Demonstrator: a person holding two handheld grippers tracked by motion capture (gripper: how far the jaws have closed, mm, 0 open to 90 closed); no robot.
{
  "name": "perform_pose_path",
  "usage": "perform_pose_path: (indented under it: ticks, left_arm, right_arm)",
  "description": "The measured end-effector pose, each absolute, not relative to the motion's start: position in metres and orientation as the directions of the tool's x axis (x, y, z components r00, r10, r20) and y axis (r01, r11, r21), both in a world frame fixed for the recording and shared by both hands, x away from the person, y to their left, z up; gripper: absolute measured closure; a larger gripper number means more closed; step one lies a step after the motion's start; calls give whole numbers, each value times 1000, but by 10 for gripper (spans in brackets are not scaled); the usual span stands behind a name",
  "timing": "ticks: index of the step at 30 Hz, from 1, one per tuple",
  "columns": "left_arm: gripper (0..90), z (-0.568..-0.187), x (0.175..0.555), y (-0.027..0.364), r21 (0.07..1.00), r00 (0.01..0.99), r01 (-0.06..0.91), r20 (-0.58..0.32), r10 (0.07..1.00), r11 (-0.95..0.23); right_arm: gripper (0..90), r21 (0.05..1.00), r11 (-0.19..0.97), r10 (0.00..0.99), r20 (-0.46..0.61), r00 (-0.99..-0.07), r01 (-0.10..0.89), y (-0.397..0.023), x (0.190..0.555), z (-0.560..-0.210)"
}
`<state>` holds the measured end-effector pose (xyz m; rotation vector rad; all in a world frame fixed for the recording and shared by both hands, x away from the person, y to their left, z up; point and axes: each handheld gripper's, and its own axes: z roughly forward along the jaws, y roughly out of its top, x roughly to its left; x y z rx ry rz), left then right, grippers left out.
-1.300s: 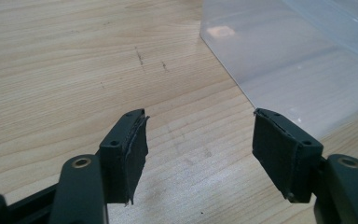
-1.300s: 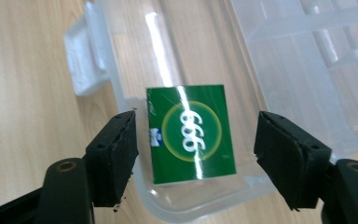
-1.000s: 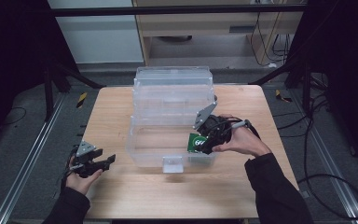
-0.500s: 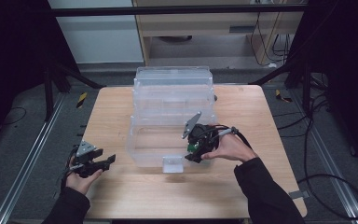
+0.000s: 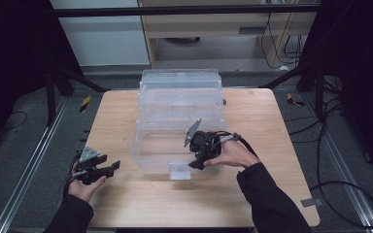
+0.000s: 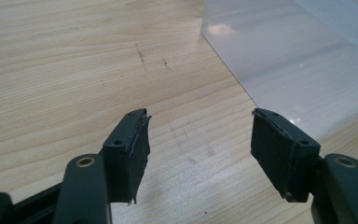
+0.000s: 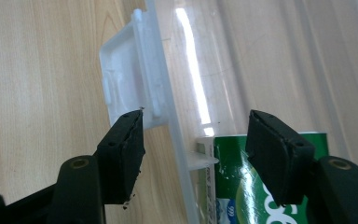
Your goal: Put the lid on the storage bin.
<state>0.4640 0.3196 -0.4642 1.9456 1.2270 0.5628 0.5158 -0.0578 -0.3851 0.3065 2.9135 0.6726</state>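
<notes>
A clear plastic box point(image 5: 179, 97) with its lid tipped back stands mid-table. My right gripper point(image 5: 196, 162) is at the box's front wall, just right of the white latch tab point(image 5: 179, 171). In the right gripper view its jaws point(image 7: 198, 126) straddle that wall point(image 7: 177, 140), one outside by the latch point(image 7: 130, 79), one inside. They have just been closing, and the pads touch nothing. A green printed packet point(image 7: 235, 186) lies inside the box under the inner jaw. My left gripper point(image 5: 108, 169) rests open on the table left of the box, with nothing between its jaws point(image 6: 200, 126).
The wooden table point(image 5: 126, 111) has bare room left, right and in front of the box. The box's corner point(image 6: 298, 60) is close ahead of the left gripper. Cables trail from the right hand over the table's right side. Dark frame legs stand around the table.
My right gripper has moved left and down along the box's front, toward the latch. The green packet seen at its jaws earlier is now low inside the box. The left gripper has stayed put.
</notes>
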Motion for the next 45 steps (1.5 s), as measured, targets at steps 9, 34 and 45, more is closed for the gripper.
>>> perform_pose_path:
  ticks: [9,34,45]
  left_arm:
    - [370,-462,465,319,789,448,560,-32,893,-252]
    - [375,-452,469,313,809,494,524,-33,869,-267]
    - [369,-427,477,311,825,553,479,-18,833,-300]
  right_arm:
    - [401,420,893,202,-47,-978,164,-52,515,-398]
    - [530,408,896,193,-6,-981,174,-49,517,-407]
    - [538,410,895,187,7,-982,174,-50,519,-407]
